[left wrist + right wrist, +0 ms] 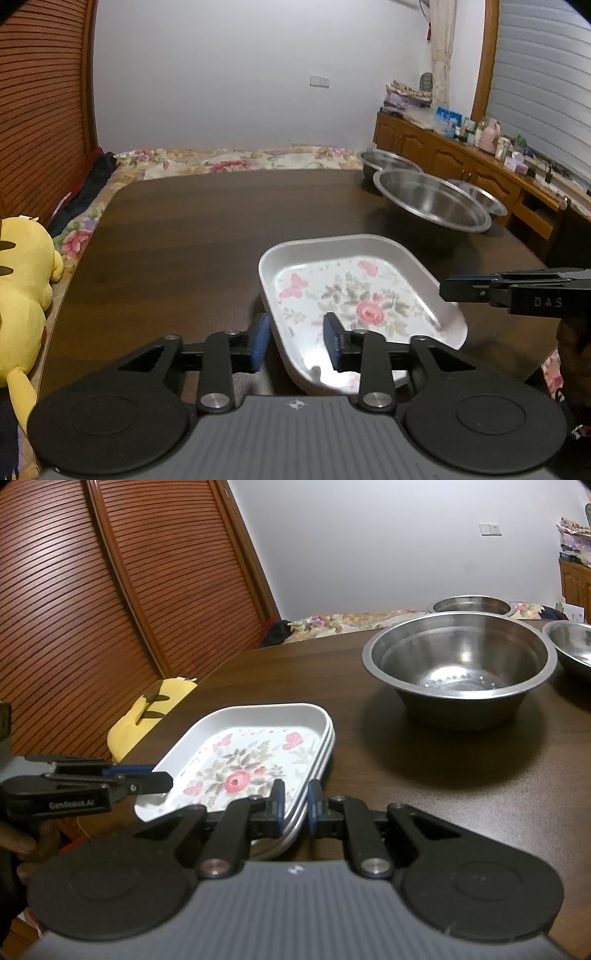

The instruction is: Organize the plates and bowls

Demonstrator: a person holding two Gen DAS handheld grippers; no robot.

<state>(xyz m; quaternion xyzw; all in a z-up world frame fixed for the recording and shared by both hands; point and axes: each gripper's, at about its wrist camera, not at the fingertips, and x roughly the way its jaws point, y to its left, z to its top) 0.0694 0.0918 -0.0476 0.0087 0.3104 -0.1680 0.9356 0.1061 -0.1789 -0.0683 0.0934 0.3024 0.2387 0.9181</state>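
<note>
White rectangular plates with a pink flower print lie stacked near the front edge of the dark table. My left gripper is open; the stack's left rim passes between its blue pads without being pressed. My right gripper is shut on the stack's right rim. Each gripper shows from the side in the other's view: the right gripper and the left gripper. A large steel bowl stands behind the plates.
Two smaller steel bowls sit behind and right of the large one. A yellow plush toy lies off the table's left edge, on a floral bed cover. A wooden sideboard runs along the right wall.
</note>
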